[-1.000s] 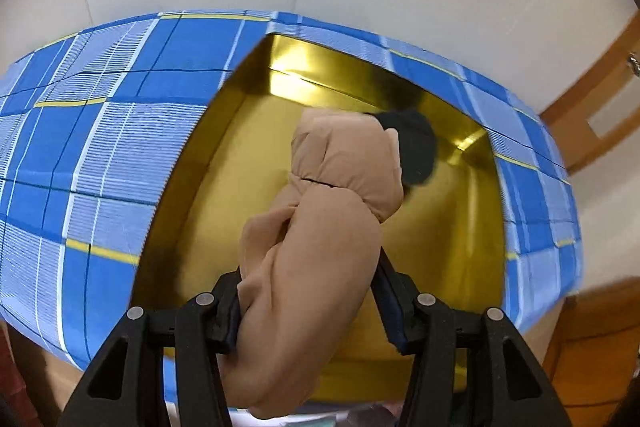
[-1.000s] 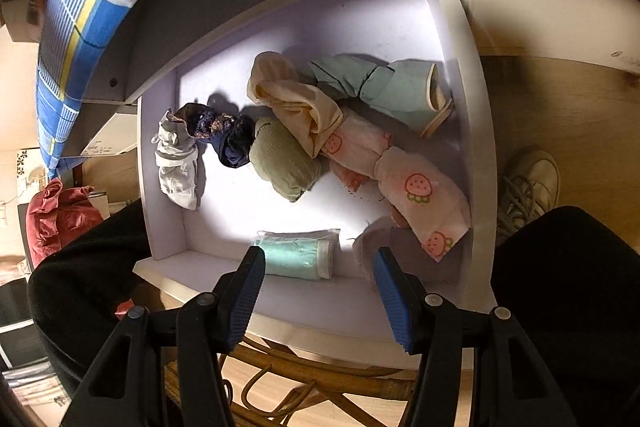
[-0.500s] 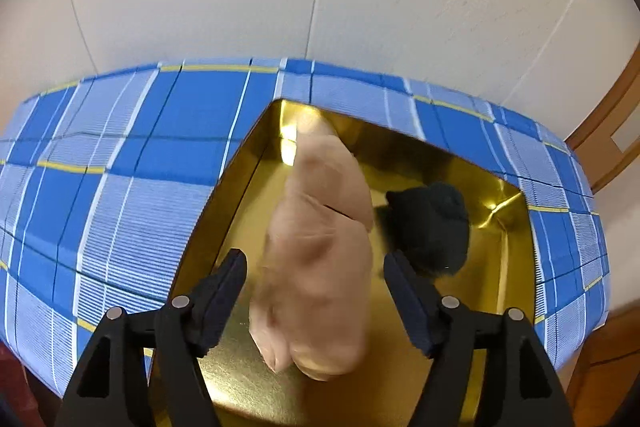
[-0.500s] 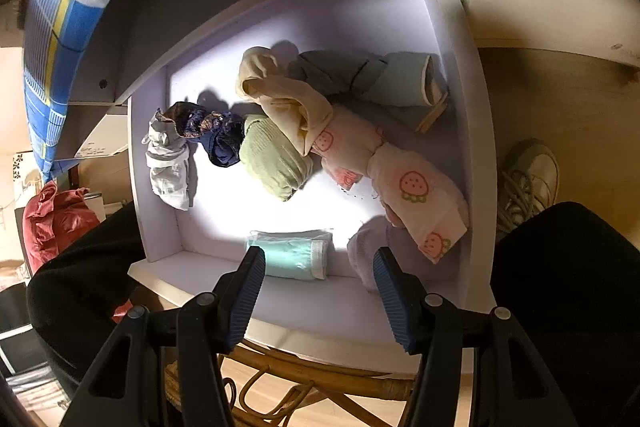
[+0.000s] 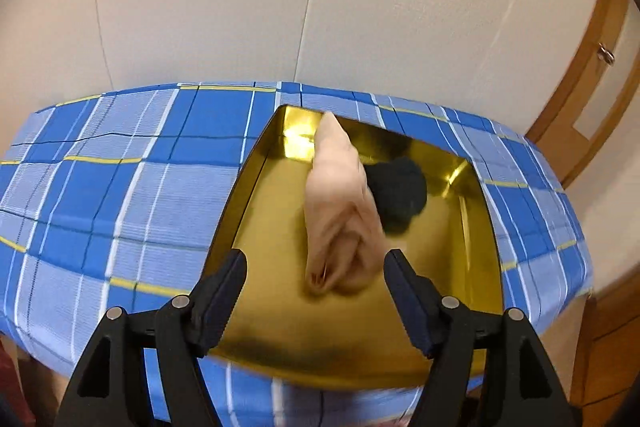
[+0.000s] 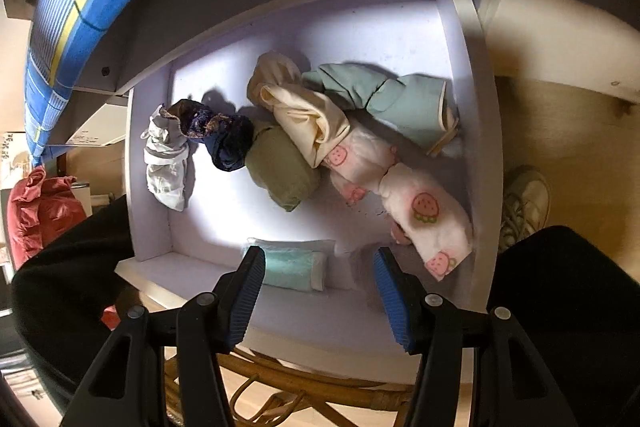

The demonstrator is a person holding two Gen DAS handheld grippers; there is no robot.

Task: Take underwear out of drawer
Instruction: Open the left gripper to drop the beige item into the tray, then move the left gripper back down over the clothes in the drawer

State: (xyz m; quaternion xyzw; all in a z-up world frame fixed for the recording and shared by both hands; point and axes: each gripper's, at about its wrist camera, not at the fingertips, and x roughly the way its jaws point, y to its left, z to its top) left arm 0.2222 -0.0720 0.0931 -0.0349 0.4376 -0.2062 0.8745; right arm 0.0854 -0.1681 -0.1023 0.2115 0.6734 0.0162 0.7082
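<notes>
Your left hand-held gripper (image 5: 314,287) stands with its jaws apart and nothing between them; the beige underwear (image 5: 340,211) lies just ahead of its fingertips in the gold tray (image 5: 476,267), blurred, touching a dark rolled piece (image 5: 398,193) beside it. The tray sits on the table with the blue plaid cloth (image 5: 120,187). So one delivery looks finished, and the step in hand is the next pick

Your right hand-held gripper (image 6: 318,291) hovers over the open drawer (image 6: 478,131), jaws wide and empty. Several pieces remain there: a folded mint piece (image 6: 294,267) nearest its fingertips by the front wall, an olive roll (image 6: 280,173), a cream piece (image 6: 308,123), a strawberry-print piece (image 6: 424,215), a green piece (image 6: 400,103) and a navy bundle (image 6: 224,139)

Next, I'd judge, lower the right one onto the mint piece, straddle it, close, and lift clear of the drawer front
</notes>
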